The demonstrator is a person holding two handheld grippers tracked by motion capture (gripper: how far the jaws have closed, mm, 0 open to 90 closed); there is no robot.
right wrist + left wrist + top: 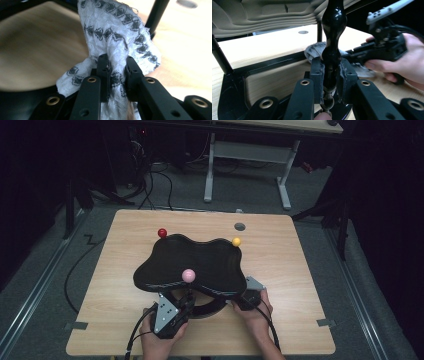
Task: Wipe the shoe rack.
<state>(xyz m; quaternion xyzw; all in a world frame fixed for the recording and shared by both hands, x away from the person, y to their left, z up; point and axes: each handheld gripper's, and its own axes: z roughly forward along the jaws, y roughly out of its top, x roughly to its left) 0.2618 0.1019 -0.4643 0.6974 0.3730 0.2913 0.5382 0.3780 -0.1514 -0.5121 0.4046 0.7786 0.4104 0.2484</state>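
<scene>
Both grippers work beneath the black tray [192, 260]: left gripper [329, 82] clamps its turned post [333, 30] steady, right gripper [117, 72] pinches the patterned cloth [117, 30] for wiping.

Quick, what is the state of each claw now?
Left claw: closed on the black post of the stand.
Right claw: closed on the patterned white cloth.

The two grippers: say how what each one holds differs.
The left gripper is shut on a glossy black post that stands upright and rigid; the right gripper is shut on a white cloth with a black pattern, soft and bunched. The black post is plain and smooth, the white cloth woven and frayed at its edge. Both are clamped between closed jaws, under the black tray.
</scene>
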